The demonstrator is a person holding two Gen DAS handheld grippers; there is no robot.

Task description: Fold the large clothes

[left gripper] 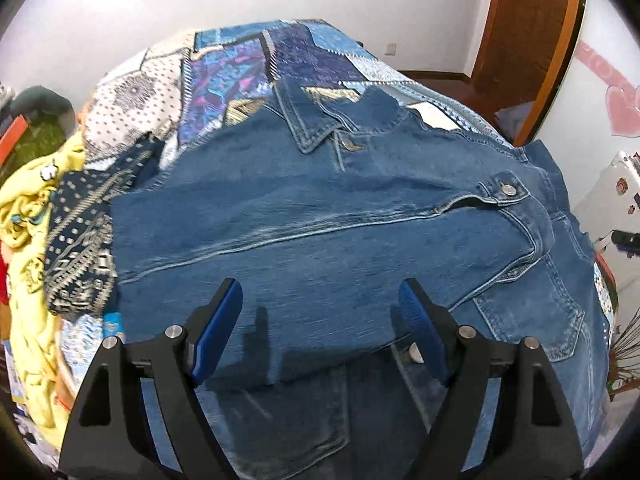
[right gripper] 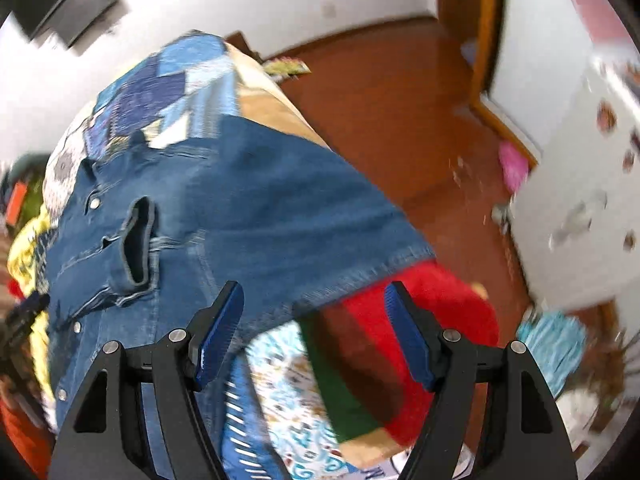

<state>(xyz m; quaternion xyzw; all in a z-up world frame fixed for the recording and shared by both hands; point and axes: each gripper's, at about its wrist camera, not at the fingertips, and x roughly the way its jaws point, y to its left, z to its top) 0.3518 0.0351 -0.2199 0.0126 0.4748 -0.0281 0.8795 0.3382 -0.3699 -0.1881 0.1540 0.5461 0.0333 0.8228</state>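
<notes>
A large blue denim jacket [left gripper: 320,216] lies spread on a bed with a blue patchwork quilt [left gripper: 240,68]. Its collar [left gripper: 312,120] points to the far side and one sleeve is folded across the body, its cuff [left gripper: 508,190] at the right. My left gripper [left gripper: 320,320] is open and empty just above the folded sleeve. In the right wrist view the jacket [right gripper: 248,208] drapes toward the bed's right edge, with the sleeve cuff opening [right gripper: 138,240] at the left. My right gripper [right gripper: 314,328] is open and empty over the jacket's hem [right gripper: 360,280].
A pile of other clothes, yellow [left gripper: 24,216] and dark patterned [left gripper: 84,240], lies at the bed's left. A red cloth [right gripper: 440,320] and green cloth [right gripper: 340,384] sit by the bed's near right corner. Wooden floor [right gripper: 400,112], a door frame [right gripper: 484,32] and a white cabinet [right gripper: 580,200] are to the right.
</notes>
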